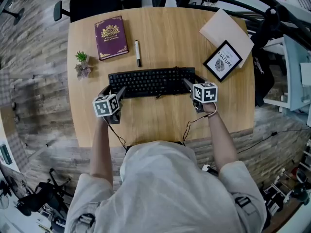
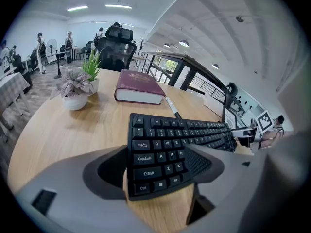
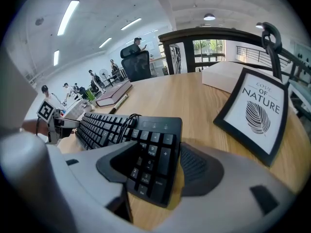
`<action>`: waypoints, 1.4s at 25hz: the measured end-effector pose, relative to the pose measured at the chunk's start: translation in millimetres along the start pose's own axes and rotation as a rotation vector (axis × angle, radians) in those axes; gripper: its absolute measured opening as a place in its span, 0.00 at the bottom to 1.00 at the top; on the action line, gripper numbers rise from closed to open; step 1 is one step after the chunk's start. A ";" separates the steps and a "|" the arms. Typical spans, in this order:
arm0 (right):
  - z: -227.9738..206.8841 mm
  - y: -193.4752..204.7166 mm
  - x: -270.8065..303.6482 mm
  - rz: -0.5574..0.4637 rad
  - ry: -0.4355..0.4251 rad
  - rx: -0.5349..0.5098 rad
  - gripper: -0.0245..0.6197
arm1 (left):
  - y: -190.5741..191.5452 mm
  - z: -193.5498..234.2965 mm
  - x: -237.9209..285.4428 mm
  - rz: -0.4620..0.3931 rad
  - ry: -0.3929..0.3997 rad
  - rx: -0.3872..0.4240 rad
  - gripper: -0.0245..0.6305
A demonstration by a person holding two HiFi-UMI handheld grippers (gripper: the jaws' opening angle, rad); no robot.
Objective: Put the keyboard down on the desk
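L gripper & R gripper each pinch one end of the keyboard, mid desk.

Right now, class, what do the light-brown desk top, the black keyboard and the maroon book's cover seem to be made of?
The light-brown desk top looks like wood or wood-look laminate, matte: fine grain lines show. The black keyboard is likely moulded plastic, matte, with white printed legends. The maroon book has a hard cover, perhaps leatherette or cloth, stamped in gold.
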State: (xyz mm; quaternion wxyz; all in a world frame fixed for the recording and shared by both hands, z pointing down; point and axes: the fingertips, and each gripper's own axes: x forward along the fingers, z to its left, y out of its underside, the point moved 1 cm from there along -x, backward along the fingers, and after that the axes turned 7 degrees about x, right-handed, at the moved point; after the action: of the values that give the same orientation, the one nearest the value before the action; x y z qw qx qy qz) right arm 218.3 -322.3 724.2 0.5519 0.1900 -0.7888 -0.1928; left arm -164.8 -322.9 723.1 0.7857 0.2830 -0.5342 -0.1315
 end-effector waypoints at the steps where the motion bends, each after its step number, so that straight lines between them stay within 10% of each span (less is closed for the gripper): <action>1: -0.3 0.1 0.1 0.001 0.001 0.000 0.45 | 0.2 -0.2 0.3 0.002 0.002 0.002 0.60; 15: 0.7 2.5 -9.9 -0.111 0.081 -0.070 0.52 | 4.1 6.1 -12.5 -0.013 -0.092 0.016 0.51; 23: 23.4 14.7 -28.1 -0.125 0.069 -0.175 0.25 | 12.2 -14.2 -28.3 -0.049 -0.142 0.034 0.08; 28: 39.5 30.3 -37.5 -0.117 0.042 -0.222 0.05 | 17.5 -45.5 -34.2 -0.071 -0.102 0.034 0.05; 35: 55.0 65.1 -52.2 -0.062 0.005 -0.251 0.05 | 32.9 -84.4 -42.1 -0.074 -0.075 0.043 0.05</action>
State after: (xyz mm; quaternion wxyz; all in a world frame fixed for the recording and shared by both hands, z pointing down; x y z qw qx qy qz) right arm 177.3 -234.8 698.6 0.5672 0.1442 -0.7508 -0.3064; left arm -107.4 -249.3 687.4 0.7533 0.3143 -0.5553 -0.1594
